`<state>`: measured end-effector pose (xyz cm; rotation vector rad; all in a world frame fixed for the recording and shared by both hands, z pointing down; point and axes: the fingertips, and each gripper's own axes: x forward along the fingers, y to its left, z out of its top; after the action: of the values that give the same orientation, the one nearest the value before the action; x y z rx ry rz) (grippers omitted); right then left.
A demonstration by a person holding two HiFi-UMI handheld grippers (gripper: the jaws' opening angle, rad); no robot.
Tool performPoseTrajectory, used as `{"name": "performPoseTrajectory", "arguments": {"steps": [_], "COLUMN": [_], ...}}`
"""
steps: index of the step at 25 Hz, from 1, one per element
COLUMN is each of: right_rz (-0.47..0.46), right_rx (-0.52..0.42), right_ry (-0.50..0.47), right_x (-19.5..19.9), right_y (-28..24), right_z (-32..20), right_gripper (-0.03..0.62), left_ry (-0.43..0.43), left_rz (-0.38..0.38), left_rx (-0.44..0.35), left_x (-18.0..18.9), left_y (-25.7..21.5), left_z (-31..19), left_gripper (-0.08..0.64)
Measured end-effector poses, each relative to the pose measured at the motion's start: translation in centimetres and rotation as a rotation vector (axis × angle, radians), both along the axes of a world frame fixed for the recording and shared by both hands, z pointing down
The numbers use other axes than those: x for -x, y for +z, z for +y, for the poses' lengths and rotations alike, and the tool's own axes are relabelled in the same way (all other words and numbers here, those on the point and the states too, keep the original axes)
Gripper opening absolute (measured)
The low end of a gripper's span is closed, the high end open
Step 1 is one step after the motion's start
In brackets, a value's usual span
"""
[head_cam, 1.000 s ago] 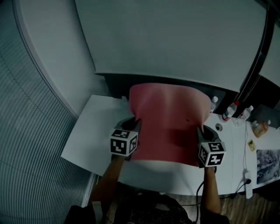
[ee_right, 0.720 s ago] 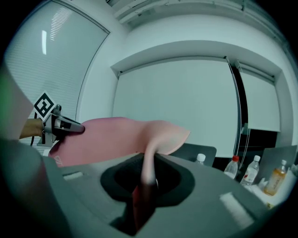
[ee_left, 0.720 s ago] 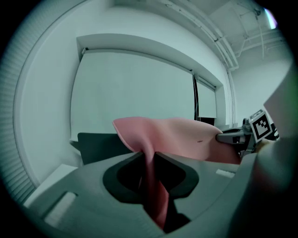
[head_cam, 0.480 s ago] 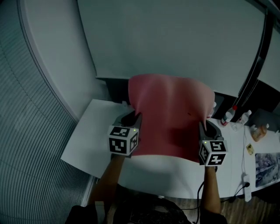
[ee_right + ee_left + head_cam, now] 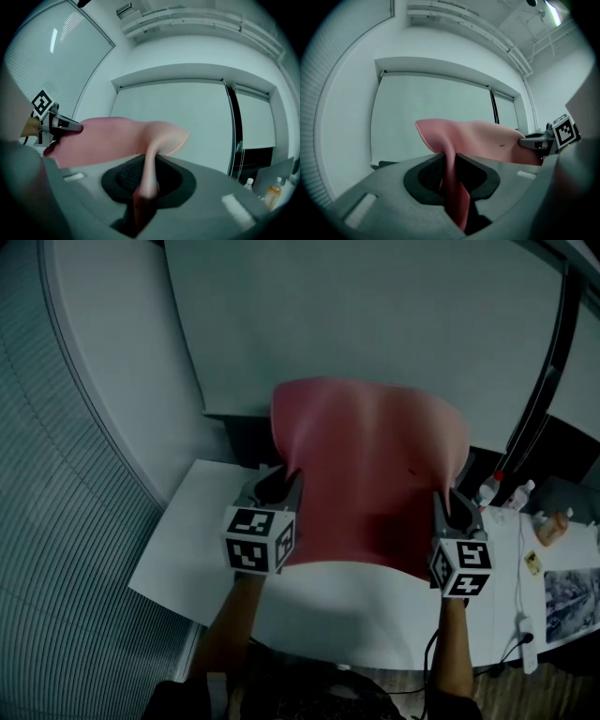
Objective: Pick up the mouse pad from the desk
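**Mouse pad [image 5: 370,474] being held above the tabletop [image 5: 197,549] by both grippers**

The pink mouse pad is being held in the air over the white tabletop, stretched as a curved sheet between the two grippers. In the head view its far edge is curling up toward 12 o'clock, against a pale wall panel [image 5: 375,324]. Its near edge is hanging over a soft shadow on the tabletop.

The sheet's left edge, at about 8 o'clock, is being pinched by the left gripper [image 5: 284,486]. In the left gripper view the jaws are seen drawn in to a narrow gap, and the thin pink edge is being pressed between the dark pads. From there the sheet is running up and off toward 2 o'clock.

The right edge, at about 4 o'clock, is being clamped in the same way by the right gripper [image 5: 448,507]. In the right gripper view the jaws are nearly together, and the pad's edge is being squeezed upright between them before bending away toward 10 o'clock.

Each gripper is being carried by a bare forearm coming in from 6 o'clock. Small bottles [image 5: 487,491] are standing on the tabletop at about 2 o'clock from the right gripper, near the sheet's right corner. A power strip [image 5: 531,638] is lying at 5 o'clock.
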<state>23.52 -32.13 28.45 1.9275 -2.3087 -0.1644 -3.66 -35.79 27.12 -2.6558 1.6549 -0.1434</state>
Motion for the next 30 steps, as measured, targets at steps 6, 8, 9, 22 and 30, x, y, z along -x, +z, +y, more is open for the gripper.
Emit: {"name": "performPoseTrajectory", "arguments": {"steps": [6,8,9,22,30], "right_rz": [0.010,0.014,0.017,0.055,0.057], "right_rx": [-0.065,-0.084,-0.094,-0.238,-0.240], "right_ry": [0.022,0.028,0.031,0.074,0.073], "right_x": [-0.3,-0.4,-0.4,0.0,0.4], "right_y": [-2.7,-3.4,-3.7,-7.9,-7.8], "right_z": [0.2,0.3,0.3,0.9,0.3], "right_gripper": [0.069,0.069,0.069,0.069,0.069], "left_ry": [-0.005,-0.009,-0.012,-0.023,-0.027], "left_rz": [0.014,0.014,0.013,0.042,0.033], "left_rx": [-0.059,-0.078,-0.089,-0.206,-0.212], "left_x": [-0.2,-0.4,-0.5,-0.9,-0.7], "left_y": [-2.8,-3.6,-3.9,-7.9,-7.9], "left_z": [0.2,0.3,0.3,0.5,0.1], "left_gripper": [0.083,0.084,0.084,0.083,0.084]}}
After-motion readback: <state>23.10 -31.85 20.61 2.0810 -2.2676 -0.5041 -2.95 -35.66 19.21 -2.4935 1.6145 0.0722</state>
